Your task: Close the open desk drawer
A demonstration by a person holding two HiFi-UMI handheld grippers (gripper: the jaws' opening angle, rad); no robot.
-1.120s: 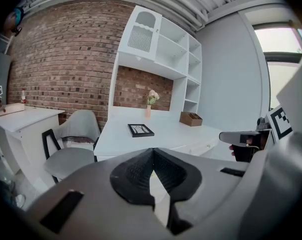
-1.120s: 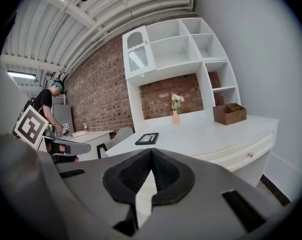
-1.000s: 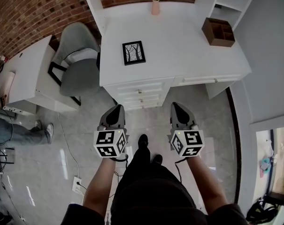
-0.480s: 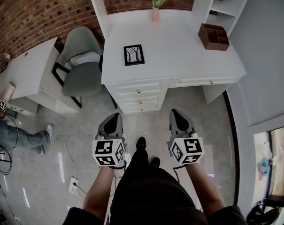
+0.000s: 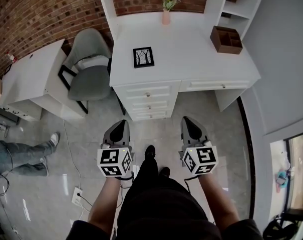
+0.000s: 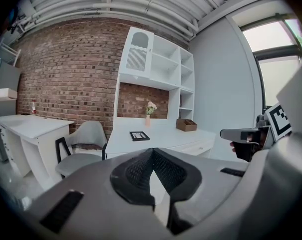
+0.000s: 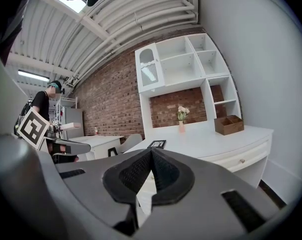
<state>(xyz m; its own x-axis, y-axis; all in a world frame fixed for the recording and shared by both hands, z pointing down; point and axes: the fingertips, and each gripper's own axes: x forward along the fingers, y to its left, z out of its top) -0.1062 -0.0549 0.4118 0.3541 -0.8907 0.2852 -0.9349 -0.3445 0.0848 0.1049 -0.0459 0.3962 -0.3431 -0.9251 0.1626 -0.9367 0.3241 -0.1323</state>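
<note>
Stood on the grey floor (image 5: 86,149) well back from the white table (image 5: 191,59), left tongs (image 5: 122,125) and right tongs (image 5: 188,121) held out low and side by side, both pointed toward its near edge. Showed each pair of tongs pressed shut, tip to tip, with nothing caught between them. Faced a stack of three drawers (image 5: 149,104) under the left part of the table and one wide drawer (image 5: 219,85) under the right part, every front white with a small knob. Could not tell from any view whether one of them stood ajar; touched none, with tongs and fronts well apart. Seen on the tabletop: a black picture frame (image 5: 143,57) left of the middle, a pink vase (image 5: 166,17) of pale flowers at the far edge against the brick wall (image 5: 46,14), a brown wooden organiser (image 5: 226,39) at the far right beside white shelves (image 5: 241,4). Seen just left of the table: a grey chair (image 5: 89,69), and beyond it a second white table (image 5: 26,81). Caught at the far left of the floor: another person's legs (image 5: 21,151) in jeans, with a white socket box (image 5: 81,196) and cable nearby.
</note>
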